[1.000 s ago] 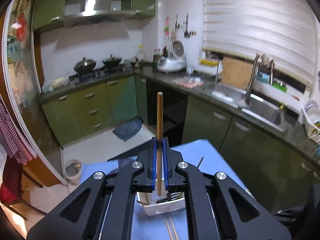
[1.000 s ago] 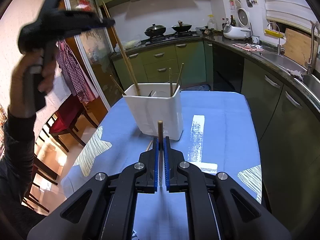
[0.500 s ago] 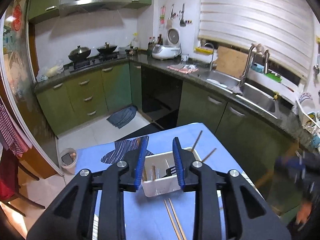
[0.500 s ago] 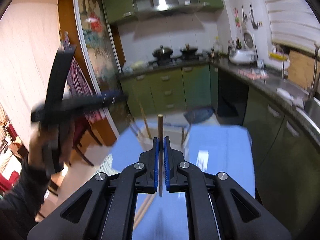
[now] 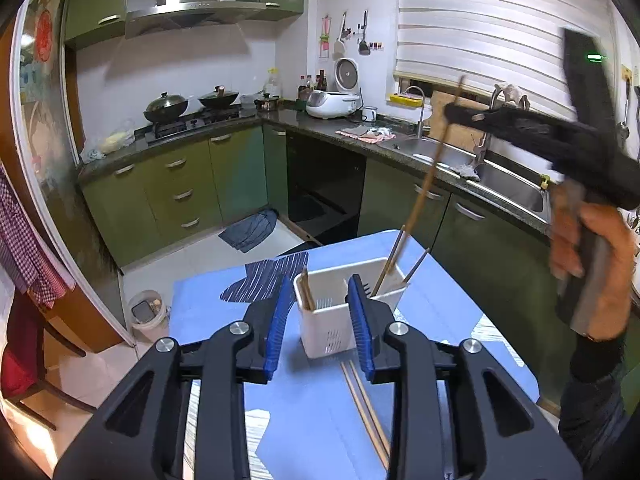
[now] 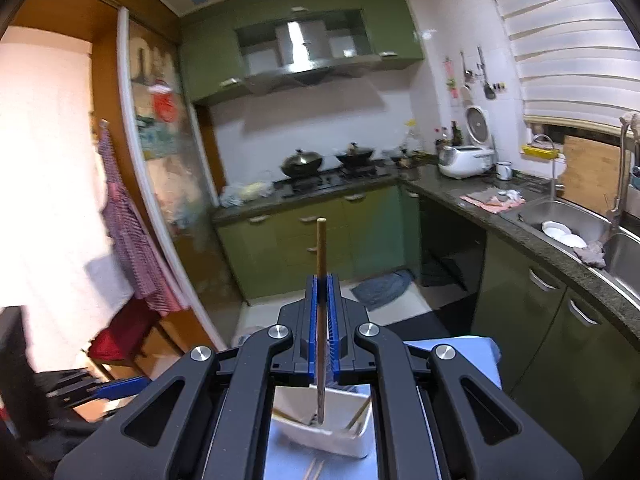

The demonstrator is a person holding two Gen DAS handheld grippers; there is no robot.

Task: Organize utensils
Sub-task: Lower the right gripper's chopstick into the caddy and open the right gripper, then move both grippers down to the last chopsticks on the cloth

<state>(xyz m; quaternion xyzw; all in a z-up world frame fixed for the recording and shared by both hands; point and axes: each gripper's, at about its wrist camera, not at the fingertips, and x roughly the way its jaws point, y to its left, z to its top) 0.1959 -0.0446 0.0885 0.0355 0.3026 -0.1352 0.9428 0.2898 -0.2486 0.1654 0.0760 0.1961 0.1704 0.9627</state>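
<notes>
Green kitchen cabinets ring a table [image 5: 452, 312] covered in blue cloth, where a white holder [image 5: 340, 304] stands near the far edge with several chopsticks already upright in it. The right gripper [image 6: 324, 312] has its jaws pressed shut on a chopstick [image 6: 321, 280], held almost vertical; in the right wrist view its lower tip hangs just over the holder's mouth [image 6: 324, 428], and whether it has entered I cannot tell. In the left wrist view the same stick [image 5: 430, 176] slants down toward the holder's right corner. The left gripper [image 5: 320, 320] is wide open and holds nothing, hovering on the near side of the holder. Two more chopsticks [image 5: 366, 408] lie flat on the cloth just in front of the holder. The step in hand looks like dropping the held stick in. Next, the right hand should lower it inside and release, and the left should pick up a loose stick.
</notes>
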